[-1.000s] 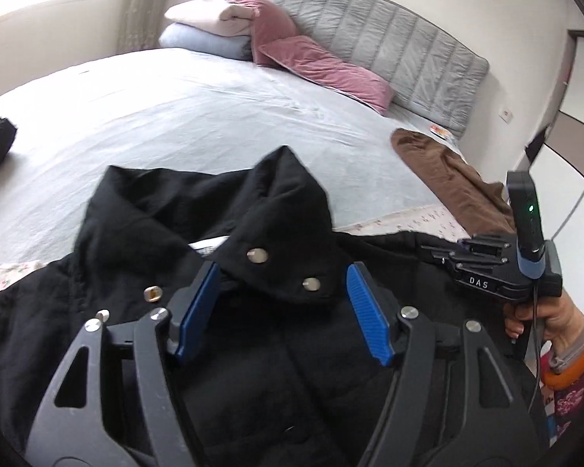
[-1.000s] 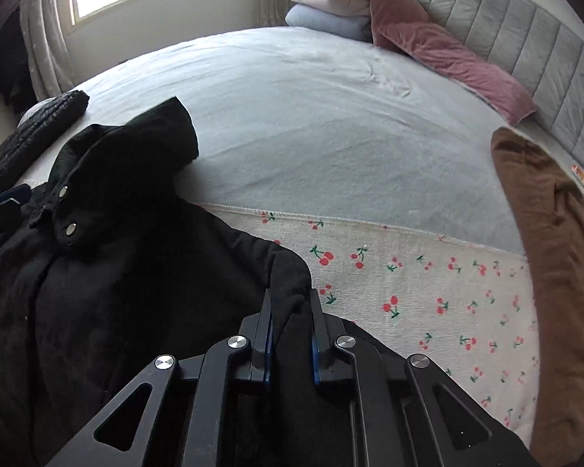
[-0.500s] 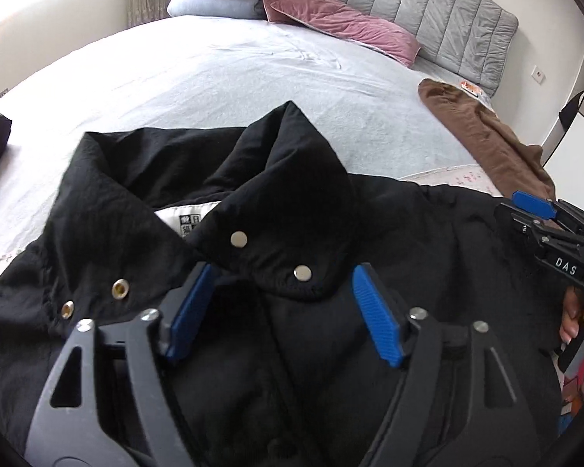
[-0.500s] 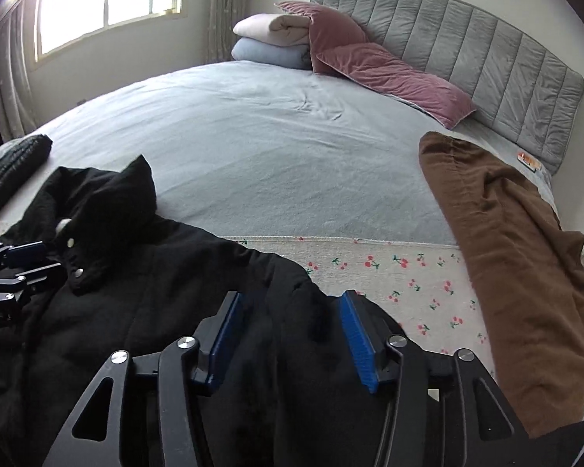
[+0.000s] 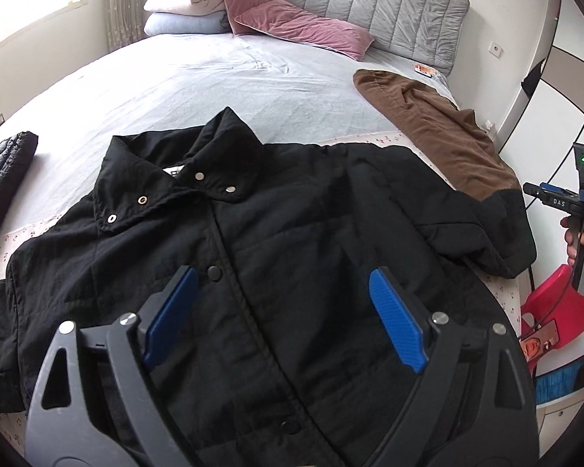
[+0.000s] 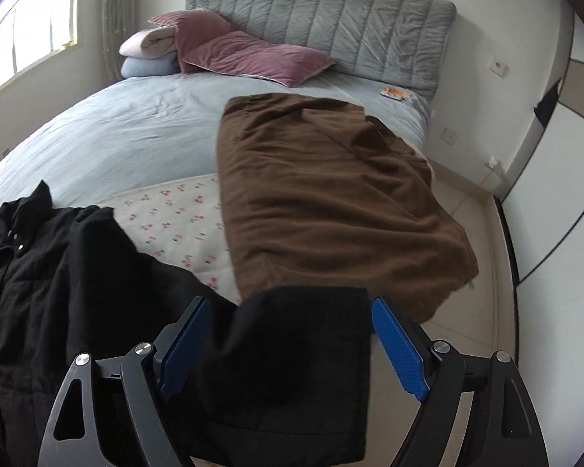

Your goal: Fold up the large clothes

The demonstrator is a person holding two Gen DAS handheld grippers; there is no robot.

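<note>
A black snap-button jacket point(image 5: 284, 241) lies face up on the bed, collar toward the headboard. My left gripper point(image 5: 284, 307) is open and hovers above the jacket's chest, holding nothing. My right gripper point(image 6: 288, 346) is open above the jacket's right sleeve cuff point(image 6: 292, 369), which lies between the blue pads without being clamped. The right gripper also shows at the right edge of the left wrist view point(image 5: 556, 200), past the sleeve end. The jacket body shows at the left in the right wrist view point(image 6: 39, 280).
A brown garment point(image 6: 323, 194) lies on the bed's right side. A black quilted item point(image 5: 4, 163) sits at the left edge. Pink pillows point(image 5: 296, 27) and folded blankets are at the grey headboard. A red object point(image 5: 556, 303) is on the floor, right.
My right gripper let go of the sleeve, opened and moved out to the right to the cuff. My left gripper pulled back from the collar to above the chest. The jacket now lies spread flatter.
</note>
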